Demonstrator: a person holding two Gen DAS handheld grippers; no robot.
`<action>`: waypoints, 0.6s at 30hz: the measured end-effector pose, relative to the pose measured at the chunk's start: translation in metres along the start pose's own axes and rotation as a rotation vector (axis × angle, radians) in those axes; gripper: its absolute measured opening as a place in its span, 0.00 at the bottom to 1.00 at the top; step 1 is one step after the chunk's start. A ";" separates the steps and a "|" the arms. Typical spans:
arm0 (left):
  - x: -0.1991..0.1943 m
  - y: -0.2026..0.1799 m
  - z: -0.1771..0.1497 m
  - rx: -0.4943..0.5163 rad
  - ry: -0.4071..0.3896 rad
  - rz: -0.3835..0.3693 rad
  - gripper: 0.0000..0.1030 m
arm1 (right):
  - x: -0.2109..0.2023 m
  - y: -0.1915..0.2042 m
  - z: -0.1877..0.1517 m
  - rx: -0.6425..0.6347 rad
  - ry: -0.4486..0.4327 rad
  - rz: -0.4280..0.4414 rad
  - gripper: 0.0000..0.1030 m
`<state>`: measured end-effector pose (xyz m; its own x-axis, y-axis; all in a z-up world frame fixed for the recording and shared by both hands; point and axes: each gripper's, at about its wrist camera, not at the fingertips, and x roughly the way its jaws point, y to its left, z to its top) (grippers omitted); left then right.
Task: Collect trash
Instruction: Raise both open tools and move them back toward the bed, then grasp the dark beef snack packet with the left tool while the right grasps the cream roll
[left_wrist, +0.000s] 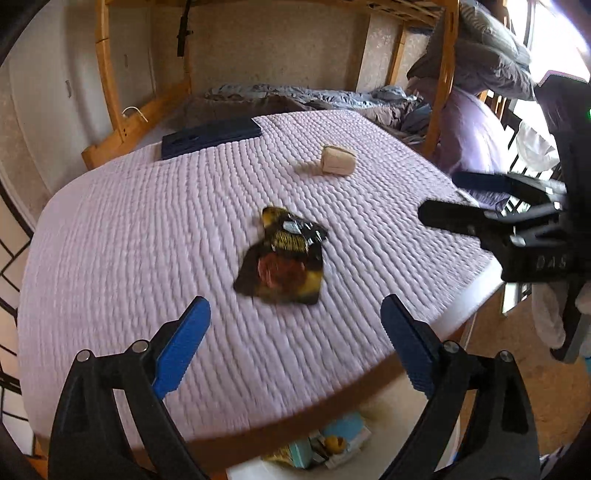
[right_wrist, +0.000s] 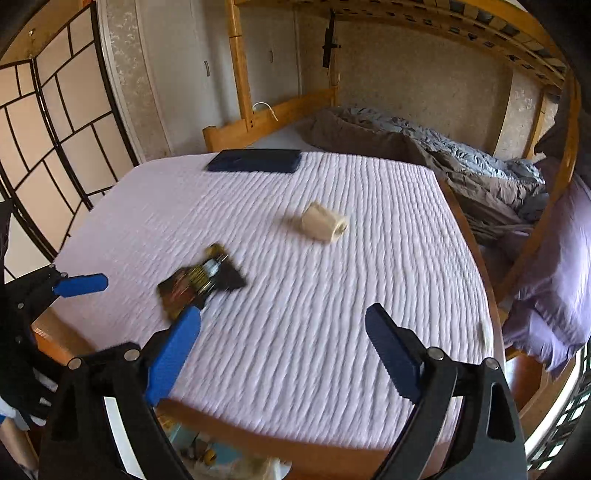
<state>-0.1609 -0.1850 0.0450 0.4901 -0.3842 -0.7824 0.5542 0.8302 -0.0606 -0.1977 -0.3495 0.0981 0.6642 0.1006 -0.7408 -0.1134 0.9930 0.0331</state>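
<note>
Both hand-held grippers, left (left_wrist: 295, 354) and right (right_wrist: 282, 354), gape empty above the wrapper (left_wrist: 282, 256) on the quilted table (left_wrist: 110, 240).

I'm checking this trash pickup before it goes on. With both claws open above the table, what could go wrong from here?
1. The crumpled snack wrapper lies flat on the quilted cover; the left claw might pinch fabric too.
2. The small beige roll lies on its side and may roll away if nudged.
3. The right claw is close beside; they could collide.
</note>
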 end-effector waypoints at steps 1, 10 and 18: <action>0.006 0.000 0.004 0.013 0.011 0.001 0.92 | 0.007 -0.002 0.005 -0.007 0.002 -0.006 0.87; 0.061 -0.003 0.029 0.062 0.091 0.027 0.92 | 0.076 -0.036 0.043 -0.008 0.071 -0.057 0.87; 0.077 0.001 0.031 0.048 0.106 0.063 0.90 | 0.112 -0.036 0.055 0.023 0.112 -0.047 0.85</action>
<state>-0.1021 -0.2265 0.0037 0.4526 -0.2855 -0.8448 0.5575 0.8300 0.0182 -0.0787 -0.3710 0.0507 0.5816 0.0480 -0.8121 -0.0669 0.9977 0.0111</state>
